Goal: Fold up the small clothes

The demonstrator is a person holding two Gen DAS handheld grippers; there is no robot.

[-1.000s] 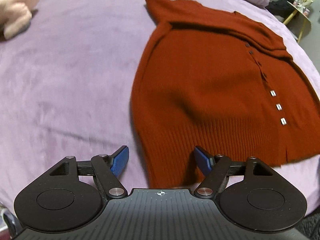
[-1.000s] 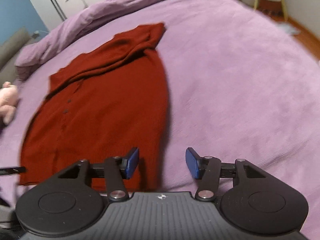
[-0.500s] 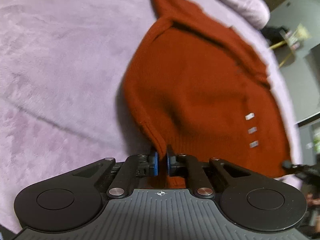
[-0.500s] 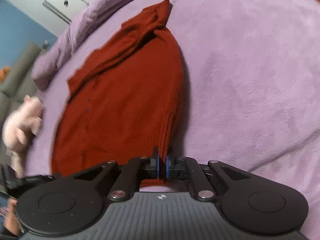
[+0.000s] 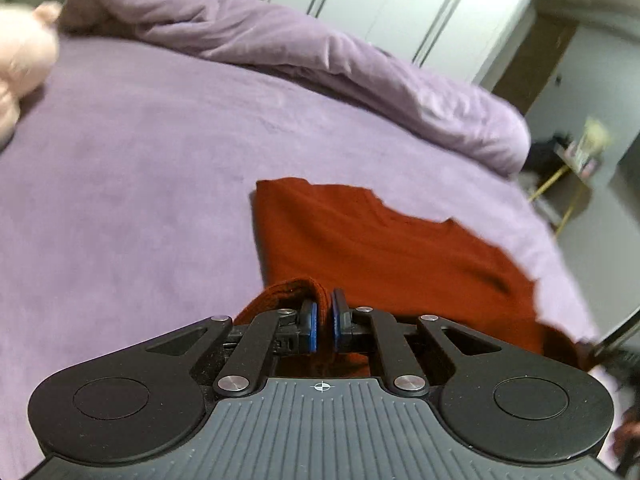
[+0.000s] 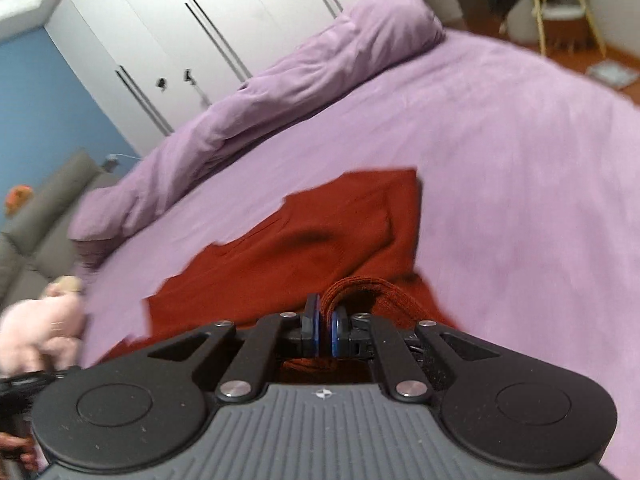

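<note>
Left gripper (image 5: 322,322): blue-padded fingers pinched on the ribbed hem of the rust-red knit cardigan (image 5: 384,248). Right gripper (image 6: 325,326): fingers likewise clamped on a ribbed hem corner. Hem lifted; the cardigan's body lies soft and rumpled mid-bed on the lilac plush bedspread (image 5: 140,168). Bunched lilac duvet (image 5: 280,44) along the far edge; pink plush toy (image 6: 40,320) near the left edge.

Both grippers closed since a second ago — left gripper (image 5: 322,322) and right gripper (image 6: 325,330) now pinching the hem corners of the rust-red knit cardigan (image 5: 380,248). Hem lifted off the purple bedspread (image 5: 140,168) — carried over the garment towards its collar.
</note>
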